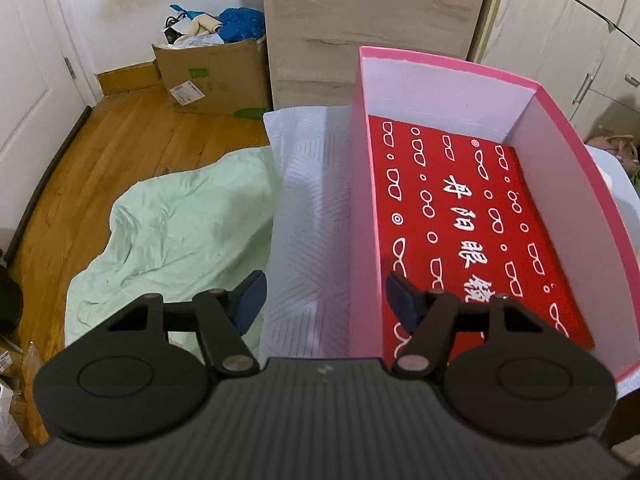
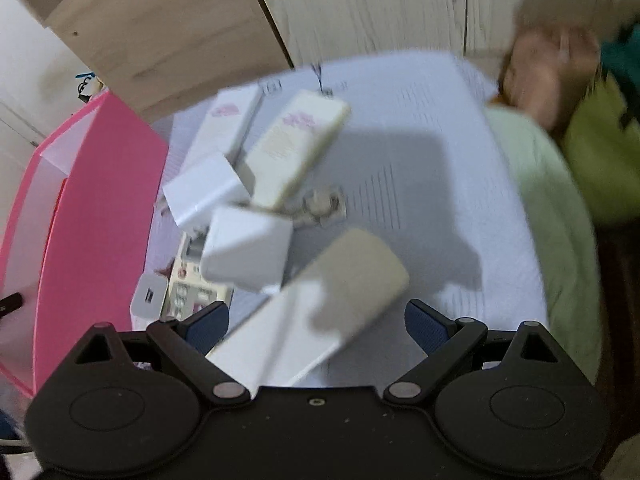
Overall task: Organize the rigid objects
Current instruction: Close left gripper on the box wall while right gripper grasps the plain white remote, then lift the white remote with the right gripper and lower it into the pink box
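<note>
A pink box point(image 1: 576, 168) with a red printed sheet point(image 1: 472, 216) on its floor stands on a white cloth point(image 1: 308, 208). My left gripper point(image 1: 322, 300) is open and straddles the box's left wall, empty. In the blurred right wrist view the pink box point(image 2: 96, 208) stands at the left. Beside it lie several white boxes point(image 2: 246, 244), two cream tubes point(image 2: 298, 144) and a small metal clip point(image 2: 326, 204). My right gripper point(image 2: 316, 326) is open above a long white and beige box point(image 2: 320, 304) that lies between its fingers, not gripped.
A green sheet point(image 1: 180, 224) hangs off the bed onto the wooden floor point(image 1: 120, 148). A cardboard box point(image 1: 212, 76) stands by a wooden cabinet point(image 1: 368, 20). A small white charger point(image 2: 148, 296) and a printed packet point(image 2: 188, 284) lie near the pink box. Clothes point(image 2: 560, 60) lie at the right.
</note>
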{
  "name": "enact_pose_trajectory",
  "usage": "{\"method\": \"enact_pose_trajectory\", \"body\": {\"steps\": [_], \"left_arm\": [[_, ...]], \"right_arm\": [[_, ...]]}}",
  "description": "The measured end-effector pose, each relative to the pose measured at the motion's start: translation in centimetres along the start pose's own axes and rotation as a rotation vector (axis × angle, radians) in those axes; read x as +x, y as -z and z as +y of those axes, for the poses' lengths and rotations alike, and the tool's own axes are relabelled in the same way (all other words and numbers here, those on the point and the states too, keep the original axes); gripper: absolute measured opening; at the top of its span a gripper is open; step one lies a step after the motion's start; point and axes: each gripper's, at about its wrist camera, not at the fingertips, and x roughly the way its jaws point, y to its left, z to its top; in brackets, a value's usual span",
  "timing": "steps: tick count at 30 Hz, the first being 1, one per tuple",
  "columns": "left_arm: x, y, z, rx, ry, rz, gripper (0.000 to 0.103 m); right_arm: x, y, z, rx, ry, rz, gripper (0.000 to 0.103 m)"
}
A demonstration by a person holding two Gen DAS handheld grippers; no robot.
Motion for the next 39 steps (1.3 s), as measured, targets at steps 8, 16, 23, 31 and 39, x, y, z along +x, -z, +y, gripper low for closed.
{"method": "enact_pose_trajectory", "body": {"steps": [8,16,23,31,39], "left_arm": [[2.4,0.1,-0.2,-0.012,-0.026,0.038,0.041],[2.4,0.1,-1.6,-0.025,0.026,0.047,0.004],[1.9,-0.1,-2.2,-0.019,0.034,0.037,0.004],[2.4,-0.5,-2.4,-0.015,0.022,0.031,0.004],[2.4,-0.4,-2.6,-0.029,0.018,0.020,0.004]], "right_arm": [[2.3,0.0,0.2,0.024,-0.034,0.033,0.099],[3.2,0.9,3.7,-0.283,0.151,-0.100,0.077],[1.4,1.0,2.2,-0.312,0.102,-0.143,0.069],[2.8,1.1,2.1,-0.289,0.174,-0.040,0.088],[1.1,1.7,2.7,-0.299,0.135,-0.097,0.062]]}}
